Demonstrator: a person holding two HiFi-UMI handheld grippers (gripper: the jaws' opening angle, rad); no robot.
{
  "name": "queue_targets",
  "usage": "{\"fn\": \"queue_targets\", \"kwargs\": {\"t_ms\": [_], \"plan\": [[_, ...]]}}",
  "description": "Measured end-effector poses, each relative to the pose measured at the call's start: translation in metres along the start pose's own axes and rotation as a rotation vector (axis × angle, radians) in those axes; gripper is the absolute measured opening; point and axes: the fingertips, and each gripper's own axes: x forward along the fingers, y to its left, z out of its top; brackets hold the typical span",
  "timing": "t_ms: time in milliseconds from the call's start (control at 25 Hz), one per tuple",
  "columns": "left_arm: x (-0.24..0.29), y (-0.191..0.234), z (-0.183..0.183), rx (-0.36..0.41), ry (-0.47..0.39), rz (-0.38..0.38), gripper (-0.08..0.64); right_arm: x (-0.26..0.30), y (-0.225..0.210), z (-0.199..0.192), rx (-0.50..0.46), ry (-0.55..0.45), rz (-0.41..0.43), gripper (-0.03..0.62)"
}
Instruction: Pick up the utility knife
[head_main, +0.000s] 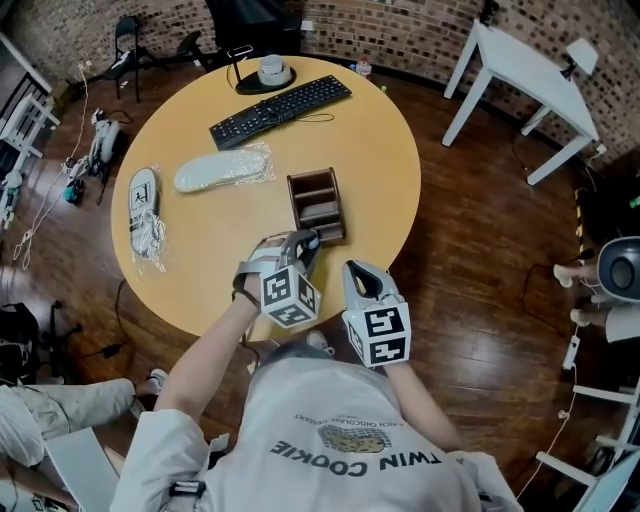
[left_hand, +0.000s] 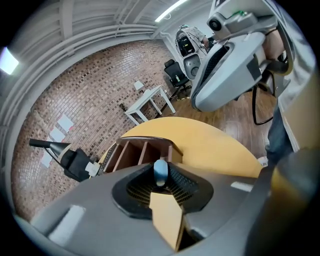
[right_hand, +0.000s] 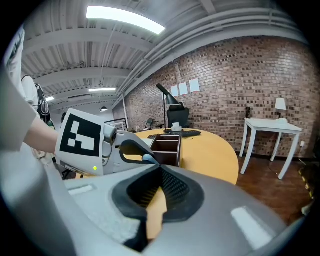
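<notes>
Only a small pale blue end of the utility knife (left_hand: 160, 170) shows, caught between the tips of my left gripper (left_hand: 161, 174). That gripper is shut on it, just in front of the brown wooden organizer (left_hand: 141, 152). From the head view the left gripper (head_main: 306, 242) sits at the organizer's (head_main: 317, 205) near end, over the round table (head_main: 215, 265); the knife itself is hidden there. In the right gripper view the left gripper (right_hand: 144, 156) holds the blue piece (right_hand: 148, 159). My right gripper (right_hand: 159, 171) is shut and empty, beside it at the table's near edge (head_main: 354, 270).
A black keyboard (head_main: 280, 110) and a cup on a black base (head_main: 270, 72) lie at the far side. Two white wrapped items (head_main: 222, 170) (head_main: 145, 208) lie to the left. A white side table (head_main: 530, 70) stands off to the right on the wooden floor.
</notes>
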Motion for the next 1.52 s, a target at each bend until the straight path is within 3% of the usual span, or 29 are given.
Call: {"fn": "queue_targets", "kwargs": {"t_ms": [480,1240,1520], "plan": [[-0.038,0.011,0.025,-0.099,-0.036,0.116,0.074,-0.024,0.002,0.003,-0.018,-0.004,0.046,0.003],[-0.125,-0.041,0.074,-0.387,-0.094,0.274,0.074,-0.101,0.023,-0.004,-0.104,-0.047,0.173,0.003],[-0.161,-0.073,0.103,-0.558,-0.147,0.308,0.074,-0.149,0.023,-0.009,-0.113,-0.084,0.185,0.003]]}}
